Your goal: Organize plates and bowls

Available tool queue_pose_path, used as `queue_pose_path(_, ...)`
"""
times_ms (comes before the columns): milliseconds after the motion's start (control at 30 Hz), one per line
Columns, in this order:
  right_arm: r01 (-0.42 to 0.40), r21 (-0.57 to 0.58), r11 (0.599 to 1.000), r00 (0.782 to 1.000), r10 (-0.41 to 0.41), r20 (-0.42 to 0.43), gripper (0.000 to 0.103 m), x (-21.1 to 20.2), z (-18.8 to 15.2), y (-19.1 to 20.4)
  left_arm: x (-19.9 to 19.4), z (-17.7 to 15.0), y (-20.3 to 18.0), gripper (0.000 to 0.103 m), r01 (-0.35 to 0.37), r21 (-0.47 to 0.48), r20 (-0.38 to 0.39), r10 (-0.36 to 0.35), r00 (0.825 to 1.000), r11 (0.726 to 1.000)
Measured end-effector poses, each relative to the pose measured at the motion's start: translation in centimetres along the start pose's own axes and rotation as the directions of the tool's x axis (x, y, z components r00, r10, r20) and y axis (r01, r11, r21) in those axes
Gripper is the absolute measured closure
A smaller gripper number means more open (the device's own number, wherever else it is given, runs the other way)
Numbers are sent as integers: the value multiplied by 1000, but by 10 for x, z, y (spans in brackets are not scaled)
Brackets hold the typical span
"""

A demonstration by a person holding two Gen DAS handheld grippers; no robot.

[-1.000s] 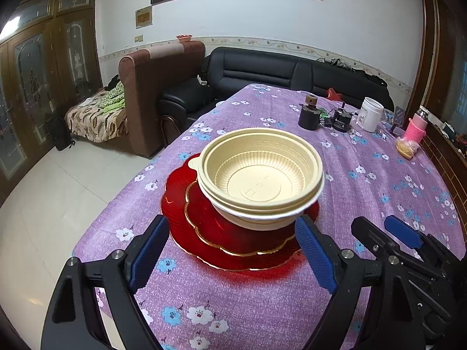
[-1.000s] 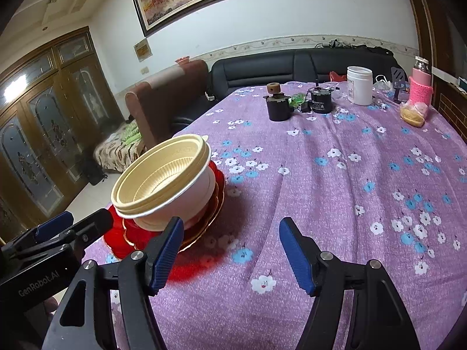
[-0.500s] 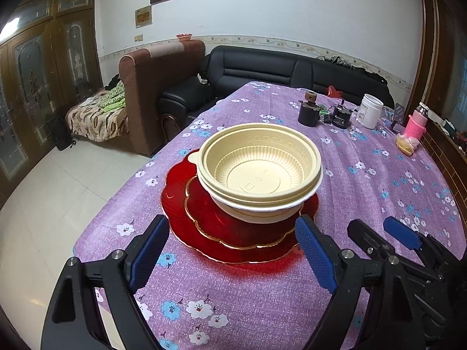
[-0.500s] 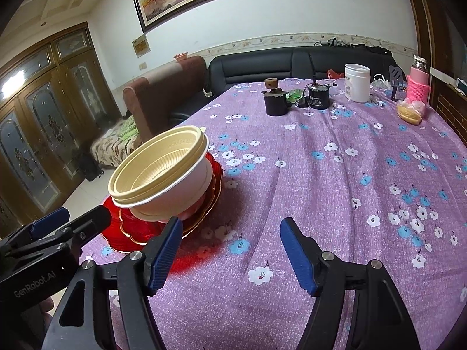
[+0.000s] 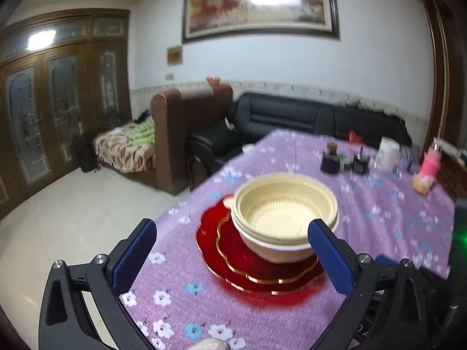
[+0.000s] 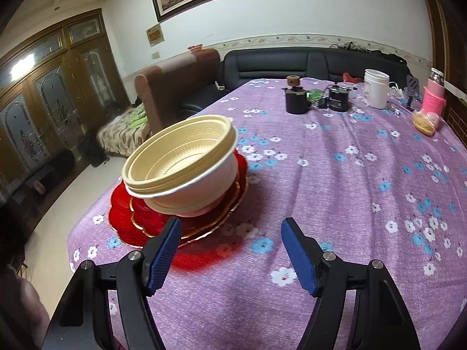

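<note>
Already, most of the sorting appears to be done: the cream bowls (image 6: 186,157) are seen nested one inside another, and the nest is set on the red plates (image 6: 146,218), themselves laid one on the other with gold rims showing. The whole stack stands near the left, near corner of the bench (image 6: 350,189), which is covered by a purple flowered cloth.

The left claw (image 5: 233,255) is held wide open with nothing between its blue pads, just short of the stack, in a view that is blurred. The right claw (image 6: 230,252) is likewise spread open and empty, low over the cloth to the right of the stack.

No other plate or bowl can be made out loose on the bench. At the far end only a dark pot with a wooden knob (image 6: 296,99), a white jar (image 6: 376,87) and a pink bottle (image 6: 433,96) are seen, none of which seems to belong to the task. Little is therefore judged to be left, perhaps only a squaring of the stack, since the bowls look slightly tilted on the plates in the right wrist view.
</note>
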State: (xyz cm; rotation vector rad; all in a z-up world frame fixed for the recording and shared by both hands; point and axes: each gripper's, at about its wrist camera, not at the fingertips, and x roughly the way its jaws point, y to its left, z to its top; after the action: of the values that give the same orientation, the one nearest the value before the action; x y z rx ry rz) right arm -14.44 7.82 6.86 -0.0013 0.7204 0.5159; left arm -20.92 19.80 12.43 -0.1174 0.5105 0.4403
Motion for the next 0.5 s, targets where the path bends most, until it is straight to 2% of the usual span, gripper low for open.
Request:
queue_pose_path(133,-4,-5,1000,1000,4,-9,27,4,0,7,17,-5,-2,0,27,7,-87,-26,996,1000)
queue_pose_path(500,-2,-5,1000,999,2,-35,22,18,-4,11,39,-19,-2,0,62,-13,-197,-64,978,998)
